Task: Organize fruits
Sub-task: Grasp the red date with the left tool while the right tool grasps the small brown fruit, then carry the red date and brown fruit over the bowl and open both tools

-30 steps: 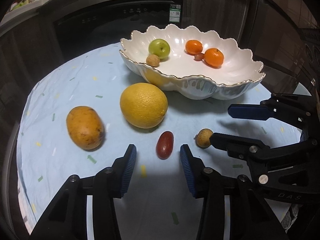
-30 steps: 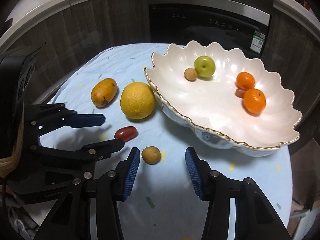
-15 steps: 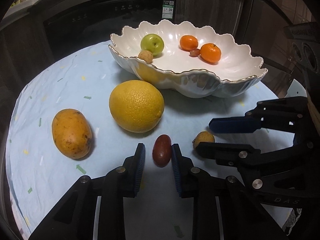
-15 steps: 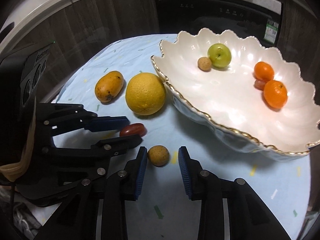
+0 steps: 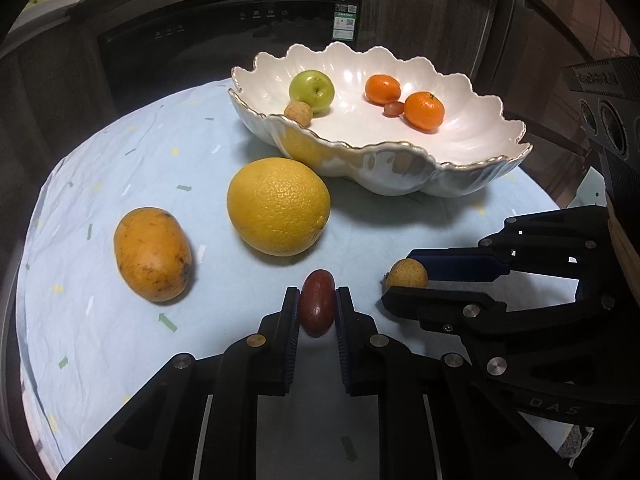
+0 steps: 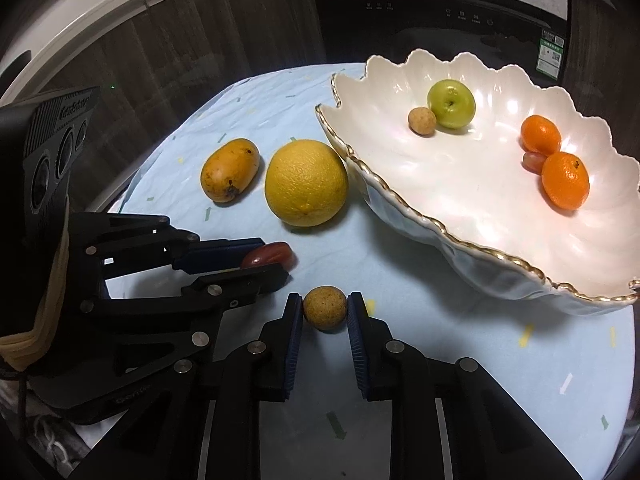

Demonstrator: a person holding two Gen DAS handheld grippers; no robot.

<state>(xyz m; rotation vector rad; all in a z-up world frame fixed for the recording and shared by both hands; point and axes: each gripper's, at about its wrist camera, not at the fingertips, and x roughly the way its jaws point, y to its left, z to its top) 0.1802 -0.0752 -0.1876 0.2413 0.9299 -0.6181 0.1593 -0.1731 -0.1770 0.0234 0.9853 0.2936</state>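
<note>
My left gripper (image 5: 317, 293) is shut on a dark red oval fruit (image 5: 317, 304) that lies on the light blue cloth. To its right, my right gripper (image 6: 325, 307) has its jaws closing on a small round tan fruit (image 6: 325, 308), with both pads touching its sides. Each gripper also shows from the side in the other's view. A large yellow citrus (image 5: 278, 206) and a mango (image 5: 152, 254) lie on the cloth just beyond. The white scalloped bowl (image 5: 380, 172) behind them holds a green apple (image 5: 312, 90), two tangerines (image 5: 424, 110), a tan fruit and a small red one.
The round table under the blue cloth (image 5: 100, 160) stands before a dark oven front (image 5: 224, 40) and wood-look cabinets. The two grippers sit close side by side near the front edge. The bowl (image 6: 440, 228) takes up the table's far right.
Both grippers have closed from open: the left onto the red fruit, the right onto the tan fruit. Both have edged forward a little toward the fruits.
</note>
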